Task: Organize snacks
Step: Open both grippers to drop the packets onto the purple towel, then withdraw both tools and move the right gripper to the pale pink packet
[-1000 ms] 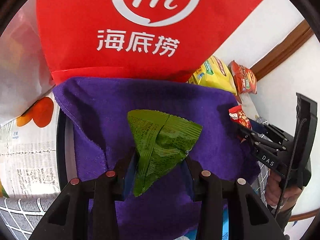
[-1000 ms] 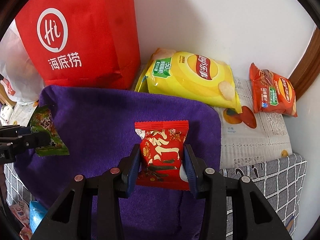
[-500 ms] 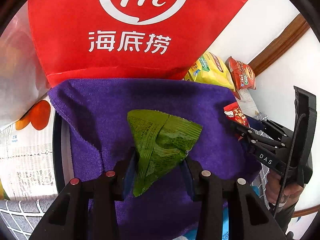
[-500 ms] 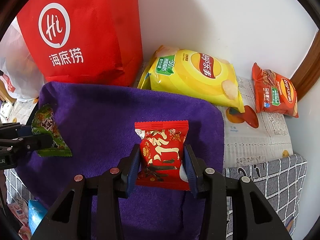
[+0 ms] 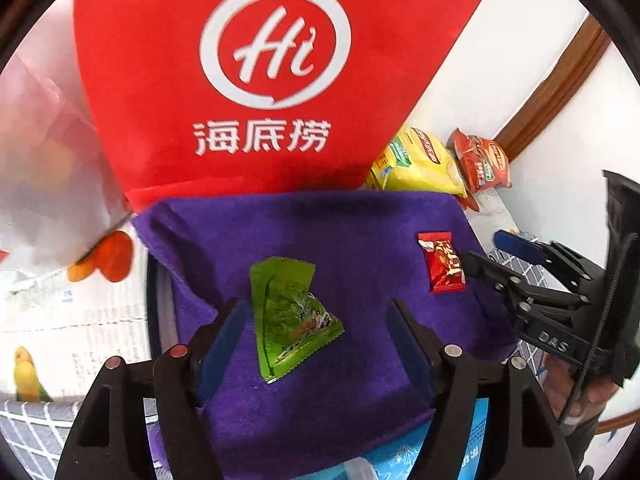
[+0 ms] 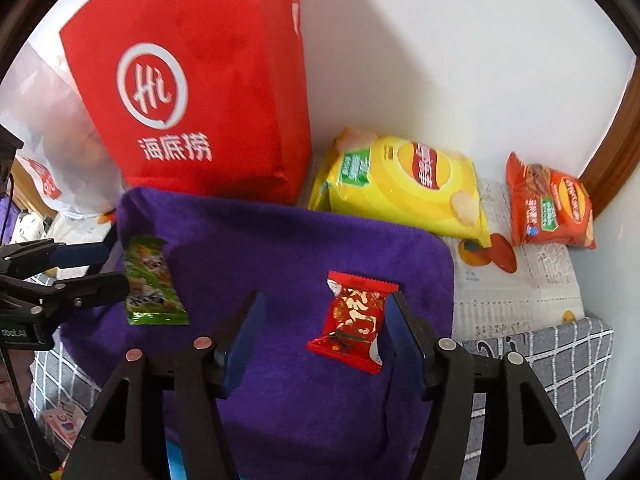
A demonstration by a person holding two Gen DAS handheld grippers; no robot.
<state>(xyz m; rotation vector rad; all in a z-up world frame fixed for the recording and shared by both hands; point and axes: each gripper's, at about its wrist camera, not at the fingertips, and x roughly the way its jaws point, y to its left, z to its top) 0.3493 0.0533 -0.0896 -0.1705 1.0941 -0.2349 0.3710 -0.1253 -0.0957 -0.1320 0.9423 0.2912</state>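
Observation:
A green snack packet [image 5: 290, 314] lies on the purple cloth [image 5: 320, 224] between the open fingers of my left gripper [image 5: 316, 320], nearer the left finger. It also shows in the right wrist view [image 6: 152, 282]. A red snack packet [image 6: 354, 320] lies on the purple cloth [image 6: 280, 248] between the open fingers of my right gripper [image 6: 322, 316], against the right finger. In the left wrist view the red packet [image 5: 442, 262] sits at the tip of the right gripper [image 5: 484, 258].
A tall red paper bag [image 6: 200, 88] stands behind the cloth against the white wall. A yellow chip bag [image 6: 408, 184] and an orange chip bag [image 6: 548, 204] lie at the back right on newspaper [image 6: 516, 288]. A white plastic bag [image 5: 44, 168] sits at left.
Both grippers have opened and let go of their packets. The green and the red packet now lie on the purple cloth. Both grippers have drawn back a little.

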